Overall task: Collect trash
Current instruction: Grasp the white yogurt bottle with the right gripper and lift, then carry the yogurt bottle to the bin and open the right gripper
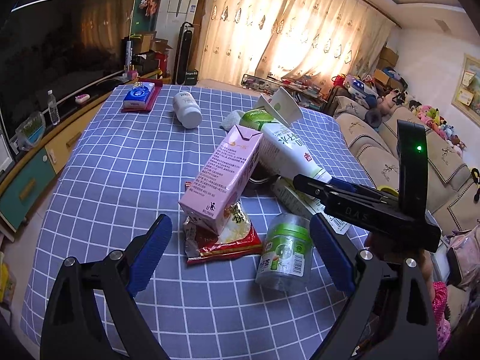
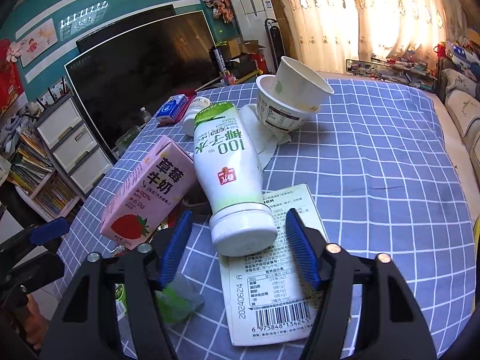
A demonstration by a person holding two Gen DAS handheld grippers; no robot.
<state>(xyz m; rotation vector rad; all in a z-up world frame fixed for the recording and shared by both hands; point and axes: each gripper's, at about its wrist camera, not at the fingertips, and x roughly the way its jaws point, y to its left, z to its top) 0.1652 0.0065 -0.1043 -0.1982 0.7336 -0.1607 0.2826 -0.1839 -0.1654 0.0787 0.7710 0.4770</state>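
Several pieces of trash heaped mid-counter (image 1: 99, 162), on blue checked cloth.

- White drink bottle (image 2: 228, 174): lying on its side, cap toward the right hand-held gripper (image 2: 237, 246), body leaning against pink milk carton (image 2: 150, 198). Cap sits between the blue pads, a gap showing on each side; no contact visible. Right hand-held gripper: apart, not clamped.
- Pink milk carton: tilted, propped on a red snack wrapper (image 1: 222, 240) and touching the bottle.
- Flat white box (image 2: 270, 270): lying under the bottle cap, barcode up.
- Small green-labelled jar (image 1: 285, 255): on its side just beside the wrapper, near the right pad of the left hand-held gripper (image 1: 240, 252). Left hand-held gripper: wide apart, empty, poised over wrapper and jar.
- Two paper cups (image 2: 288, 102): nested, tipped over, on a crumpled tissue behind the bottle.
- White pill bottle (image 1: 187, 109) and blue tissue pack (image 1: 139, 96): farther back, well apart from the heap.

Risks, judged:
- Grip on the round, smooth cap alone likely to slip or swing the bottle body.
- Lifting the bottle likely to drop the leaning carton, which could knock the jar rolling toward the counter edge.
- Low pads could snag the flat box beneath.
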